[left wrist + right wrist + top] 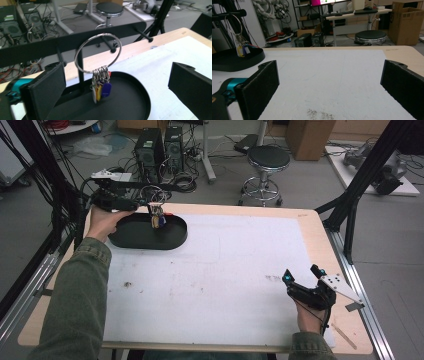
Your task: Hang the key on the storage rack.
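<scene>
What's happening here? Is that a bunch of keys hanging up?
A person sits at a table with a hand-held gripper in each hand. The left gripper is at the far left corner with its jaws open, facing a large metal ring that hangs on a black stand and carries several small coloured tags. Nothing is gripped. The right gripper, also open, rests near the right edge of the white mat, away from the stand.

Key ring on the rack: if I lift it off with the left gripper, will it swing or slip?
The key ring hangs from a rack peg, so it will likely swing when nudged. Its thin metal wire looks smooth and may slide between the pads. The tags dangle loose in a bunch, so they will probably flop and shift the weight over the tray.
</scene>
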Demonstrator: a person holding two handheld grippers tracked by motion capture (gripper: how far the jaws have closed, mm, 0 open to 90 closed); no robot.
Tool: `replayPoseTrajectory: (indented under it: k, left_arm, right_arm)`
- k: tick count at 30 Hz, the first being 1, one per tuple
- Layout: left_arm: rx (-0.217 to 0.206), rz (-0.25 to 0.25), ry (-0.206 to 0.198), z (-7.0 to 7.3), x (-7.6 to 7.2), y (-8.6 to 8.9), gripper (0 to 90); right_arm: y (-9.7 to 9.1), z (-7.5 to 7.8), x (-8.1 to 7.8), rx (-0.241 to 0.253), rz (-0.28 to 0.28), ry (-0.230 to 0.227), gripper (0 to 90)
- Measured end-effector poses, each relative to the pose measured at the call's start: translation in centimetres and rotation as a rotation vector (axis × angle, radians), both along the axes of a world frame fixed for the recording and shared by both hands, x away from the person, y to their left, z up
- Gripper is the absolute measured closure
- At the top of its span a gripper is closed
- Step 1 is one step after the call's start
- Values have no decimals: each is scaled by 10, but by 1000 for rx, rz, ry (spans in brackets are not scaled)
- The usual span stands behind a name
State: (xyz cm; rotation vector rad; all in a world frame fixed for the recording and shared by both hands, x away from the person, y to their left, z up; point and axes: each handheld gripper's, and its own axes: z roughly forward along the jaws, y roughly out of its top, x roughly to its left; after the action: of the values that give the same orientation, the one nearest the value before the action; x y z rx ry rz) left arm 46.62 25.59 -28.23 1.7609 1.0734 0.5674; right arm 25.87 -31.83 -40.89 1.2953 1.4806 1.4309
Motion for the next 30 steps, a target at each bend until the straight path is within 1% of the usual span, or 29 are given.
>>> replayPoseTrajectory:
  k: [2,4,6,10,16,19,22,23,26,30]
  left_arm:
    - [-1,13,2,-1,-2,2,16]
    - [-3,11,2,-2,-4,4,16]
    - [11,13,0,-3,-5,5,16]
    - [19,11,-6,-5,-9,6,16]
    - [4,-6,-23,-13,-18,8,16]
    - [-1,-14,-35,-14,-23,9,16]
    - [8,-13,-46,-16,-28,9,16]
    - [15,-14,-45,-17,-29,10,16]
    - [11,-12,-43,-21,-33,11,16]
    - [7,-15,-50,-24,-39,12,16]
  right_arm:
    - [1,0,0,5,0,5,8]
    - [1,0,0,6,-1,3,8]
    - [1,0,0,6,0,4,9]
    - [1,0,1,-2,2,2,8]
    - [1,0,0,2,1,5,8]
    - [1,0,0,4,-2,8,8]
    - [1,0,1,2,-1,8,8]
    - [1,0,1,2,-1,7,8]
    - [1,-1,1,-1,-1,4,8]
    - [1,-1,1,1,-1,8,8]
